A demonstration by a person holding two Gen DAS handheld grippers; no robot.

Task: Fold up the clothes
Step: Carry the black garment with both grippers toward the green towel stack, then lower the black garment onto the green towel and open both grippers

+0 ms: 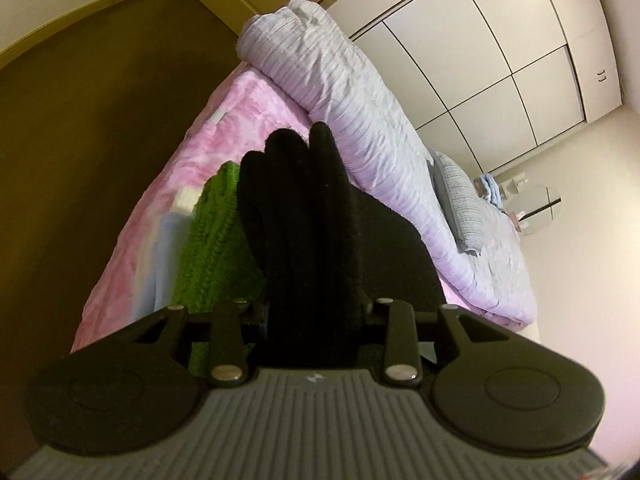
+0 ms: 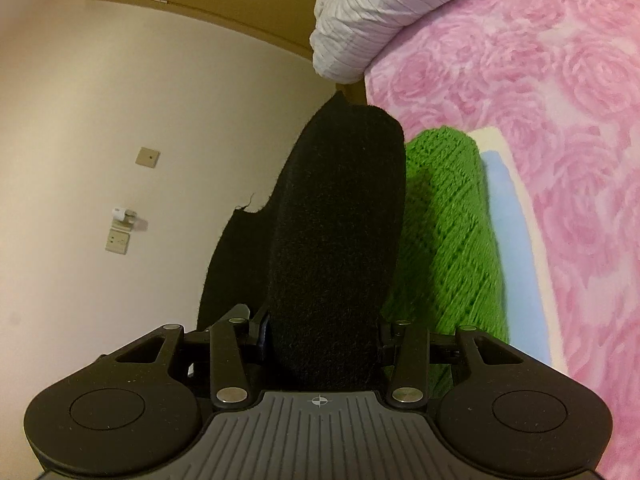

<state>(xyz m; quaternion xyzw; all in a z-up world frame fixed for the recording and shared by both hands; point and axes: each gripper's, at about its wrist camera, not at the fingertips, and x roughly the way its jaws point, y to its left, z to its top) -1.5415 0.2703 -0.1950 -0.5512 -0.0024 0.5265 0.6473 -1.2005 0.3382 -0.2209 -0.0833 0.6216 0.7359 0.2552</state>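
Note:
A black fleece garment [image 1: 316, 240] is bunched in thick folds between the jaws of my left gripper [image 1: 314, 312], which is shut on it; the fingertips are hidden by the cloth. My right gripper [image 2: 324, 336] is shut on another part of the same black garment [image 2: 340, 220], also with its fingertips hidden. The garment is held up above a pink rose-patterned bedspread [image 1: 224, 140], also in the right wrist view [image 2: 540, 80]. A folded green knit [image 1: 212, 240] lies beside it, also in the right wrist view [image 2: 448, 220].
Under the green knit lies a light blue folded piece [image 2: 508, 216] and a white one [image 2: 490, 136]. A rolled lilac striped duvet [image 1: 360, 100] lies along the bed, with a pillow [image 1: 460, 200] beyond. White wardrobe doors [image 1: 480, 40] stand behind. A wall with sockets [image 2: 118, 240] is at left.

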